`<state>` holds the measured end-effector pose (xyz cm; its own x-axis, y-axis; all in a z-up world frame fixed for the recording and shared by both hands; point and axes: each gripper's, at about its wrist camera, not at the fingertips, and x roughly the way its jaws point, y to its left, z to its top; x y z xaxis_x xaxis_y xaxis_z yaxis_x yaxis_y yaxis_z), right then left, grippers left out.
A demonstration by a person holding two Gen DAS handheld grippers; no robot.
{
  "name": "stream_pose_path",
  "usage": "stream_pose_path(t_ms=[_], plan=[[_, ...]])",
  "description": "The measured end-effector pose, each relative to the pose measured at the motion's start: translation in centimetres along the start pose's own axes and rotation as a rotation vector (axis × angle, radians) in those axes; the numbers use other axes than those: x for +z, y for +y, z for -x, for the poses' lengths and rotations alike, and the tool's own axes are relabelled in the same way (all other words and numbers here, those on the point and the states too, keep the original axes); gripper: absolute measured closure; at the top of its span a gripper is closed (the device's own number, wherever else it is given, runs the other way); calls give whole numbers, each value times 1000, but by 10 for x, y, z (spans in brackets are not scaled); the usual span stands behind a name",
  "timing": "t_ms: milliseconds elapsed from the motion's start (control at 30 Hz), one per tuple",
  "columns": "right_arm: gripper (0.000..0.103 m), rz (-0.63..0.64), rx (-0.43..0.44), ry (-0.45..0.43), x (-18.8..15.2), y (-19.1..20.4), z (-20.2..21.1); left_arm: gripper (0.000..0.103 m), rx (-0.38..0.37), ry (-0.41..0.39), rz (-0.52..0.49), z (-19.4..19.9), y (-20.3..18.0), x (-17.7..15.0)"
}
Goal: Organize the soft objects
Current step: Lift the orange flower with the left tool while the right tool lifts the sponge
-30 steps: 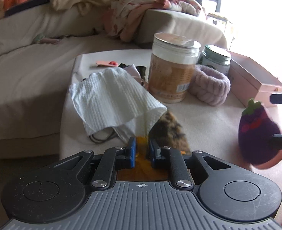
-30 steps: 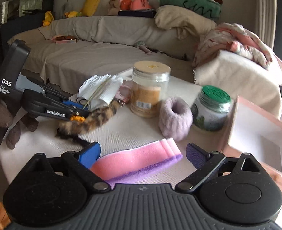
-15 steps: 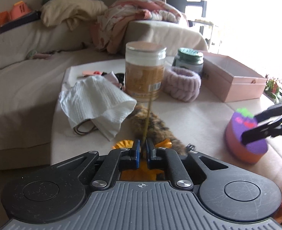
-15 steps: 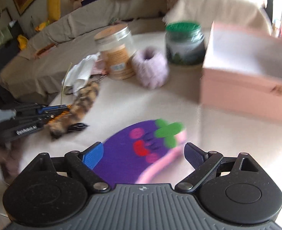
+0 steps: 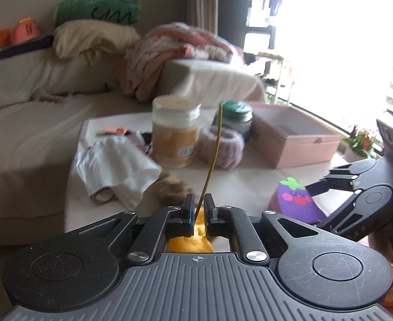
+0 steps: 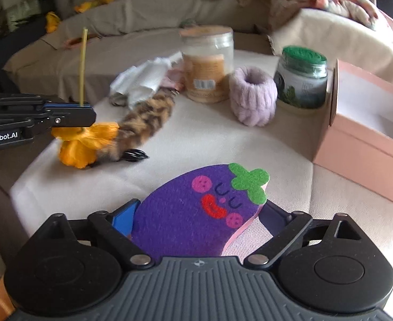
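Holding the eggplant sponge (image 6: 196, 214) in my right fingers (image 6: 199, 214), I have it lifted just above the counter (image 6: 210, 139), clamped by its edges with the felt face up. My left fingers (image 5: 197, 211) are pinched nearly together on the thin stem (image 5: 214, 149) of an orange flower (image 6: 84, 144), whose bloom hangs below them, touching the end of the furry tail (image 6: 145, 117) that lies on the counter. By my judgement the tidying is barely begun: the open pink box (image 6: 367, 123) at the right looks empty as far as I can see into it, and neither held thing is near it yet. Left to sort are the tail, the lilac wrist band (image 6: 252, 99) standing beside the tall jar (image 6: 208, 64) and the green-lidded jar (image 6: 302, 77), and the white cloth (image 6: 143, 80) behind them.
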<state>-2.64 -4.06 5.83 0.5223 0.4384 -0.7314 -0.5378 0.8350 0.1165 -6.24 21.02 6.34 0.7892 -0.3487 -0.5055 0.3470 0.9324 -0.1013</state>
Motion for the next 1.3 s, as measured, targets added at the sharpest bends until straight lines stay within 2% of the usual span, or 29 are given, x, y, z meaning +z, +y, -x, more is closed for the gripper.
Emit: stream_pose_path(t_ms=[167,300,400,467,533,700,833,933,1033,1133,1233,1300], plan=[[11,52,-7,-125,-8,-15,58,94,-57,-74,-55,30,-28,18],[11,75,-80,-210,-20,-32,100,93,-53,-91,-118,34,-50,29],[11,60,-120,-223,-30,-45,107,93,-11,-59,-77,25,-48,33],[11,32,-122,-208,-35,-53,100,93,34,-6,-3,18,-46,35],[11,9,-125,-185,-37,-60,86,91,42,1,51,15,-43,35],[10,-51,-134,-124,-34,-70,48,91,-163,-117,119,7,-54,52],[9,-122,-114,-100,-36,-77,33,91,-204,-185,170,12,-55,78],[8,-139,-115,-84,-44,-83,29,88,-159,-231,148,37,-40,84],[5,-151,-84,-91,-52,-89,26,88,-20,-283,142,73,-20,74],[3,-113,-113,-100,-54,-82,24,87,96,-279,174,108,7,56],[0,-40,-155,-94,-55,-71,17,87,114,-178,121,119,18,30],[0,-48,-153,-91,-53,-72,17,87,95,-72,7,112,9,4]])
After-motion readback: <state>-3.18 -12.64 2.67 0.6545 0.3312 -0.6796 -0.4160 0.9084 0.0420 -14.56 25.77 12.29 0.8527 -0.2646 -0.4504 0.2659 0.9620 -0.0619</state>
